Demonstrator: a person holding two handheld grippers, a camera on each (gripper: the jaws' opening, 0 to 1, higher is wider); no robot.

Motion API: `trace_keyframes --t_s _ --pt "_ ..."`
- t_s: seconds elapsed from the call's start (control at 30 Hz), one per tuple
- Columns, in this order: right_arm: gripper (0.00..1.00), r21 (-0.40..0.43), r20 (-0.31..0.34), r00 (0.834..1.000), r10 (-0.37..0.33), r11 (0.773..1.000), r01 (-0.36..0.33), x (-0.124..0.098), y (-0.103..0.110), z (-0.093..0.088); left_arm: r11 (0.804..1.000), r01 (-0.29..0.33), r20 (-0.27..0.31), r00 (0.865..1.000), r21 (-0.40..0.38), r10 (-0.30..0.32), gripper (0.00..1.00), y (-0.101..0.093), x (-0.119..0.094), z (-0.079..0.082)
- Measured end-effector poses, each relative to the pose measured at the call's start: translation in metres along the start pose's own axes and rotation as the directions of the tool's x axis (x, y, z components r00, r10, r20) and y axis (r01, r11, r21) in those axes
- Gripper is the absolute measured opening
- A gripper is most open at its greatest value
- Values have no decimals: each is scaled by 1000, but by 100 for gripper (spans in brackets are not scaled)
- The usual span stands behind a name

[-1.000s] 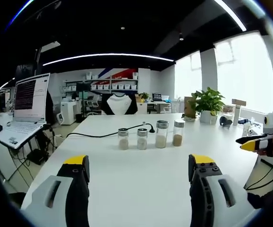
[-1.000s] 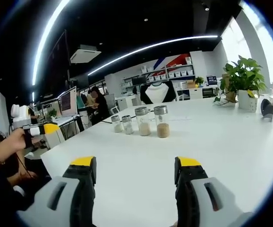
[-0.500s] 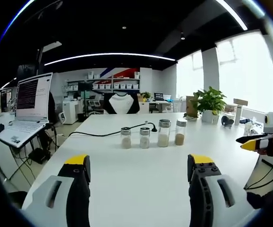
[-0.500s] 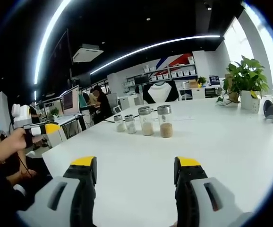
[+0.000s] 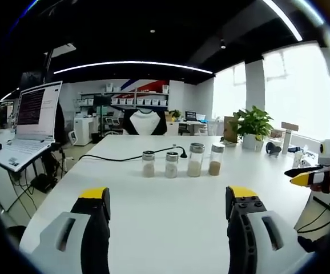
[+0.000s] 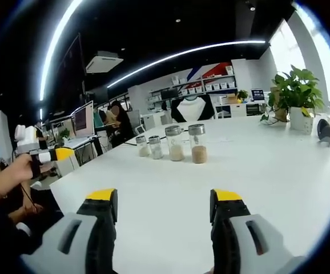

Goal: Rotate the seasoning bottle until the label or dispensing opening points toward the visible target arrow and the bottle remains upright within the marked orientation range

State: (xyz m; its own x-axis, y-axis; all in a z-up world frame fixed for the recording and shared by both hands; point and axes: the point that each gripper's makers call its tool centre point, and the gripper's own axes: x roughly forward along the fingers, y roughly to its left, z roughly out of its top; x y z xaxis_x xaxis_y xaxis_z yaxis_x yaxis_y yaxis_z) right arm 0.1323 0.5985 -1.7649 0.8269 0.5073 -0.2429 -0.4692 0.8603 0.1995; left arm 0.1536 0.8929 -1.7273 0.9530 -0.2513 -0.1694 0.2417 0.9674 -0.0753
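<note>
In the left gripper view, the left gripper (image 5: 168, 208) hangs over a long white table (image 5: 170, 194) with its yellow-tipped jaws spread wide and nothing between them. Well ahead of the jaws, four seasoning bottles stand upright in a row near the middle of the table: two short bottles (image 5: 148, 164) (image 5: 171, 165) with pale contents on the left, a taller bottle (image 5: 195, 160) of light powder beside them, and at the right end a bottle (image 5: 214, 160) holding brown seasoning. A black cable (image 5: 125, 158) runs across the tabletop just behind the row. An open laptop (image 5: 31, 120) sits on a stand off the table's left side, and a potted plant (image 5: 252, 124) stands on the far right of the table near the windows. At the right edge, a hand holds the right gripper (image 5: 306, 176), its yellow tip pointing inward; whether its jaws are parted cannot be told from here.

In the right gripper view, the right gripper (image 6: 164, 208) is held above the same table (image 6: 256, 171), jaws well apart and gripping nothing. The four bottles stand in a line ahead, from the short one (image 6: 141, 146) at the left to the brown-filled bottle (image 6: 197, 144) nearest the camera. The potted plant (image 6: 293, 94) stands at the far right. At the left edge, a person's hand (image 6: 13, 171) holds the left gripper (image 6: 53, 157) beside the table, well apart from the bottles.
</note>
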Motion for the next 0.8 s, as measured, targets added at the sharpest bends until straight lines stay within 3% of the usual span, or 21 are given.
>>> trace_keyframes --t_s 0.23,0.43,0.8 --pt "64 14 4 1000 8 1000 -8 3 1 -2 1000 11 -27 1000 6 -11 88 -4 3 -4" --pt "64 11 2 1000 18 1000 -18 6 4 -1 1000 25 -16 1000 4 -24 87 -10 8 -2" --pt "64 15 8 1000 16 1000 -16 5 3 1 1000 10 -28 1000 1 -10 87 -1 4 -7"
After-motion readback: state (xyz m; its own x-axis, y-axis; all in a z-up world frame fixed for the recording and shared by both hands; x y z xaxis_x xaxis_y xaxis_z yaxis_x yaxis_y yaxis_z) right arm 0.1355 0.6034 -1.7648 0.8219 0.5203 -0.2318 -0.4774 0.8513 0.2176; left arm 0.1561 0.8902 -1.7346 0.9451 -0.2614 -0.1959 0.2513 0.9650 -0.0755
